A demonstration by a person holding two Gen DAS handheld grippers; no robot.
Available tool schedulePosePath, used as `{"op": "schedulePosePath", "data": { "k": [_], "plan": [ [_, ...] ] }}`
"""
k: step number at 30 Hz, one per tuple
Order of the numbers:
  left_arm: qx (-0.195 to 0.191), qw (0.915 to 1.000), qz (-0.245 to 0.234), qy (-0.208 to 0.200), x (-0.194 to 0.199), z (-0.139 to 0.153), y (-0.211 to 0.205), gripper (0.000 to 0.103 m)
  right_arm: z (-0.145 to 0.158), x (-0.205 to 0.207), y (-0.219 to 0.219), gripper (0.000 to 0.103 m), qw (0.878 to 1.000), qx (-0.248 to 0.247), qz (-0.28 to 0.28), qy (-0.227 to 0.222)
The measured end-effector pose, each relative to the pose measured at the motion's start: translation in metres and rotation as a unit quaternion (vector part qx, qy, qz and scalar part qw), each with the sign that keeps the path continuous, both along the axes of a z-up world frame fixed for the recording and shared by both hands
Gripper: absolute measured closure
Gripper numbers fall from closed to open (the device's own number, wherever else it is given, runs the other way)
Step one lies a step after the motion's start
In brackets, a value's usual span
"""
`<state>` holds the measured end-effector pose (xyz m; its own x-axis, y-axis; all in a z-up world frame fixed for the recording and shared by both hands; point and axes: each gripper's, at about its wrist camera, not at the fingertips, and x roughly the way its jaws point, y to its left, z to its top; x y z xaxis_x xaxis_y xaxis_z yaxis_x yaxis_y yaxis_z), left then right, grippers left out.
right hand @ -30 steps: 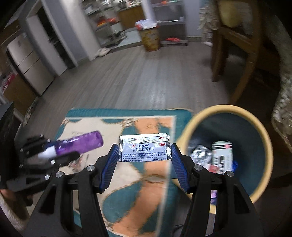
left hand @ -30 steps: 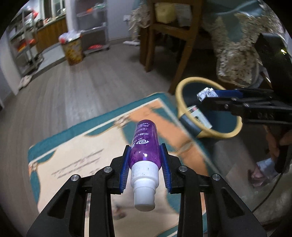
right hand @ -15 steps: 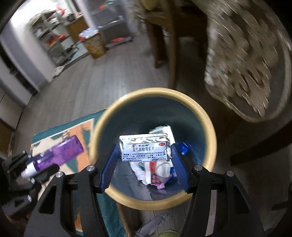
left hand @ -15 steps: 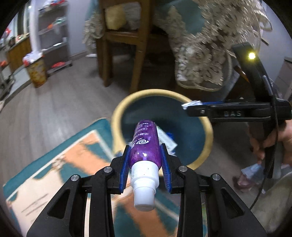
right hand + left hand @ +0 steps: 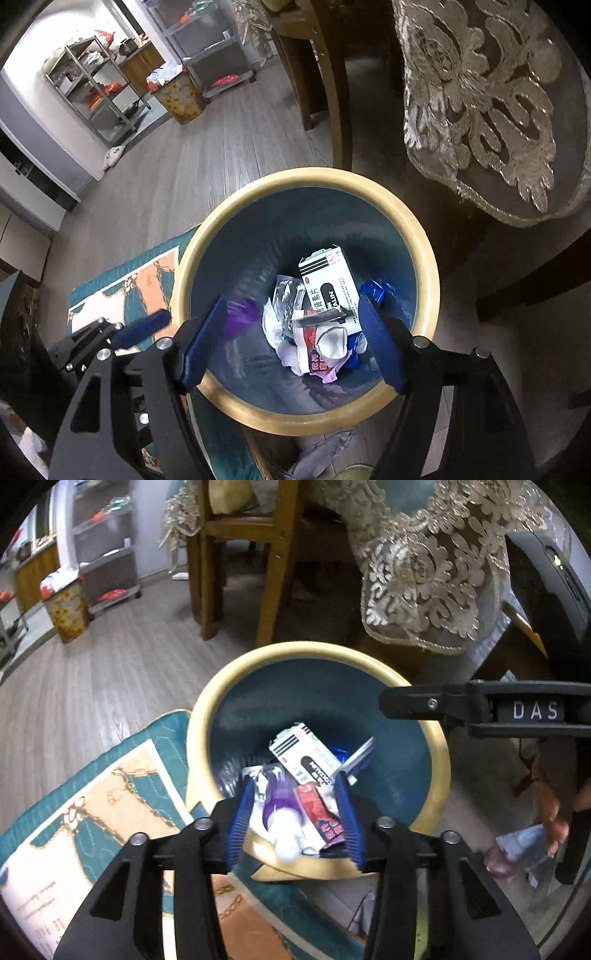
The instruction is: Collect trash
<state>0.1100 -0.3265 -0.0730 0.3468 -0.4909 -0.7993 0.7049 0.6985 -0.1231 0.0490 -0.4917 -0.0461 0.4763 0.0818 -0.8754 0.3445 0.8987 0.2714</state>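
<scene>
A round bin with a yellow rim (image 5: pixel 207 716) (image 5: pixel 236 206) and a blue inside stands on the floor and holds several pieces of trash, among them a white medicine box (image 5: pixel 328 280). My left gripper (image 5: pixel 295 779) hangs over its near rim with its jaws opening. The purple bottle (image 5: pixel 277 808) is loose and blurred between them, falling into the bin, and appears as a purple smear (image 5: pixel 240 314) in the right wrist view. My right gripper (image 5: pixel 291 299) (image 5: pixel 391 703) is above the bin, jaws opening, with nothing in them. A thin strip (image 5: pixel 321 317) below may be the foil packet.
A teal and orange rug (image 5: pixel 110 805) lies left of the bin. A wooden chair (image 5: pixel 273 572) and a lace tablecloth (image 5: pixel 424 583) stand just behind it. Farther back are a patterned bin (image 5: pixel 181 96) and metal shelves (image 5: pixel 96 92). A person's hand (image 5: pixel 554 805) holds the right gripper.
Both grippers swung from the rug to above the bin. Their jaws have spread: the purple bottle has left the left pads and the foil packet has left the right pads.
</scene>
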Motion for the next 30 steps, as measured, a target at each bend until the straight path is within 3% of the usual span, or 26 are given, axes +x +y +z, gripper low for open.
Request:
{"op": "schedulePosePath", "data": {
  "k": [10, 13, 17, 18, 23, 30],
  "plan": [
    [0.014, 0.9996, -0.013, -0.019, -0.02, 0.024, 0.031, 0.05, 0.019, -0.006, 0.015, 0.031, 1.0, -0.01, 0.006, -0.006],
    [0.021, 0.9994, -0.013, -0.026, -0.032, 0.036, 0.046, 0.038, 0.033, -0.021, 0.024, 0.026, 1.0, -0.016, 0.006, -0.008],
    [0.017, 0.9995, 0.006, -0.024, -0.049, 0.054, 0.065, 0.012, 0.064, -0.055, 0.036, 0.005, 0.999, -0.033, -0.013, -0.035],
    [0.017, 0.9995, 0.013, -0.024, -0.053, 0.058, 0.068, 0.009, 0.068, -0.062, 0.038, 0.006, 0.998, -0.039, -0.015, -0.036],
    [0.046, 0.9972, 0.03, -0.05, -0.082, 0.072, 0.078, 0.005, 0.074, -0.097, 0.053, 0.006, 0.997, -0.063, -0.027, -0.018],
    [0.027, 0.9968, 0.042, -0.063, -0.102, 0.083, 0.09, 0.005, 0.079, -0.119, 0.076, 0.006, 0.993, -0.103, -0.046, -0.019]
  ]
}}
